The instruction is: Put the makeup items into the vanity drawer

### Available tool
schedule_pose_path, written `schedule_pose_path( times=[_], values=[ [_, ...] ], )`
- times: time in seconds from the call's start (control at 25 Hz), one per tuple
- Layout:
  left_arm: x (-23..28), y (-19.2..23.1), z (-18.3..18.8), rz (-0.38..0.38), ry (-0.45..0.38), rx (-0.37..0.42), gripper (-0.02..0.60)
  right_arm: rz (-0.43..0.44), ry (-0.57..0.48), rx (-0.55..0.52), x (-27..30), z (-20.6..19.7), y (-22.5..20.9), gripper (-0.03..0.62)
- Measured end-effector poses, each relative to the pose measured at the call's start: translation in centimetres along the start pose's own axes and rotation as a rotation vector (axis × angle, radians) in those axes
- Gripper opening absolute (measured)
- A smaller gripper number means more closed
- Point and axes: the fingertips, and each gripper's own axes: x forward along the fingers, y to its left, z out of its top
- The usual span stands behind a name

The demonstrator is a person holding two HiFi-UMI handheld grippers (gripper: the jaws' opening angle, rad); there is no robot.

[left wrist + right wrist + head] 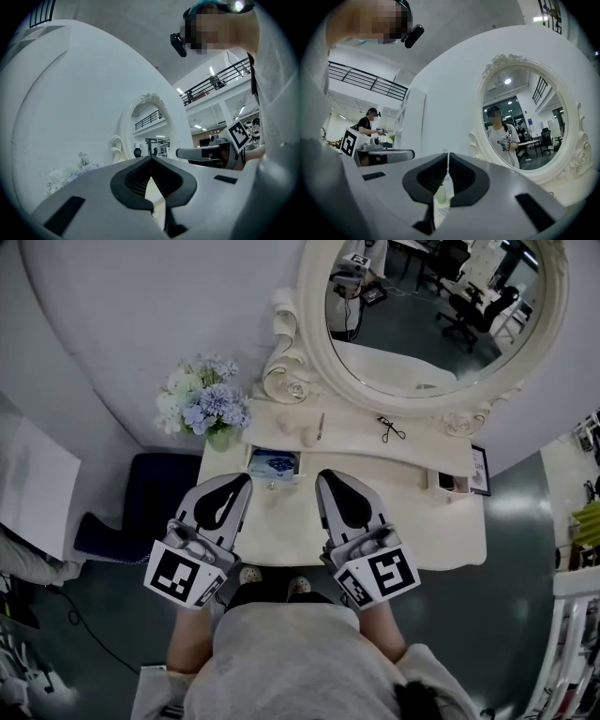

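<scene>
Both grippers hang side by side over the front of the cream vanity table (431, 540). My left gripper (246, 479) is shut with nothing between its jaws, which also meet in the left gripper view (151, 159). My right gripper (323, 476) is likewise shut and empty, its jaws touching in the right gripper view (448, 157). Just beyond the left tip, a small open drawer (274, 465) holds something blue and white. On the raised shelf behind lie a thin pencil-like stick (320, 426) and an eyelash curler (392, 430).
The big oval mirror (441, 310) rises behind the shelf. A vase of blue and white flowers (204, 404) stands at the table's left corner. A small box (453, 483) and a framed picture (480, 471) sit at the right. A dark stool (141, 507) stands on the floor to the left.
</scene>
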Motion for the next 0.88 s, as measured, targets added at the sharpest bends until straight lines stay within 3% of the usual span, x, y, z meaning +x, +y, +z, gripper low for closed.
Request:
schedule_pose_path(
  times=[0.52,0.88],
  values=[
    [0.1,2.3,-1.6,-0.094,0.028,-0.021,0.014,-0.094,0.013,-0.005,1.3,-0.8,1.1,0.025],
    [0.1,3.1,-6.0,-0.154,0.144,-0.044,0.014,-0.139,0.045,0.011,1.9,-2.4,1.4,0.026]
  ],
)
